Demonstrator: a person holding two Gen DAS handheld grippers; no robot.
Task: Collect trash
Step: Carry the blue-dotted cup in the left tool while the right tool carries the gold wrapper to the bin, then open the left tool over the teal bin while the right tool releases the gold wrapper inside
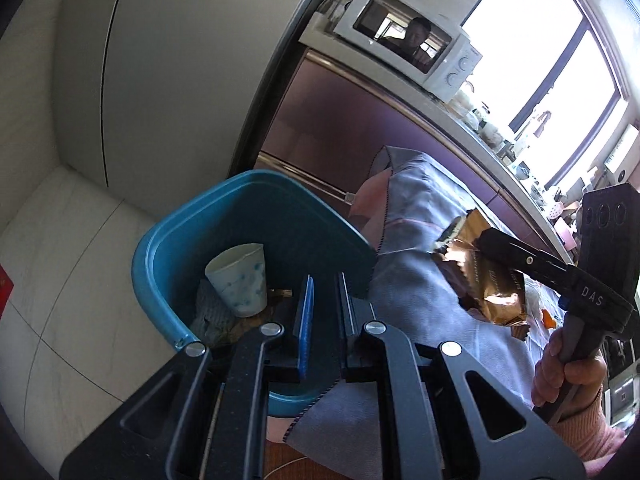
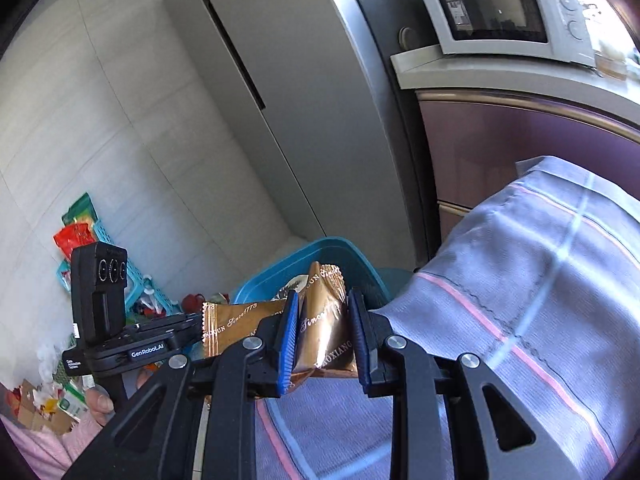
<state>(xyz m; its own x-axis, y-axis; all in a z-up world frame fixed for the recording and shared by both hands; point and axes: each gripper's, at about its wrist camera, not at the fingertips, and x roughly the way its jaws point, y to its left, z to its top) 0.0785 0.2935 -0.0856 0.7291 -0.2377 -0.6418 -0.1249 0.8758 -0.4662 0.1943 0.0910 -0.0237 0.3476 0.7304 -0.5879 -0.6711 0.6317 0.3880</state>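
Observation:
A blue trash bin (image 1: 168,248) stands on the floor beside the table; it also shows in the right wrist view (image 2: 276,276). Inside it lie a white paper cup (image 1: 238,278) and some other trash. My left gripper (image 1: 324,312) hangs over the bin's near rim, open and empty. My right gripper (image 2: 324,336) is shut on a gold snack wrapper (image 2: 328,320), held above the table edge near the bin. The left wrist view shows that wrapper (image 1: 488,280) in the right gripper (image 1: 480,244) over the cloth.
A grey checked tablecloth (image 2: 520,300) covers the table. A tall grey fridge (image 2: 320,100) and a purple cabinet (image 2: 520,140) with a white microwave (image 2: 508,12) stand behind. Baskets and packets (image 2: 80,236) litter the floor at left.

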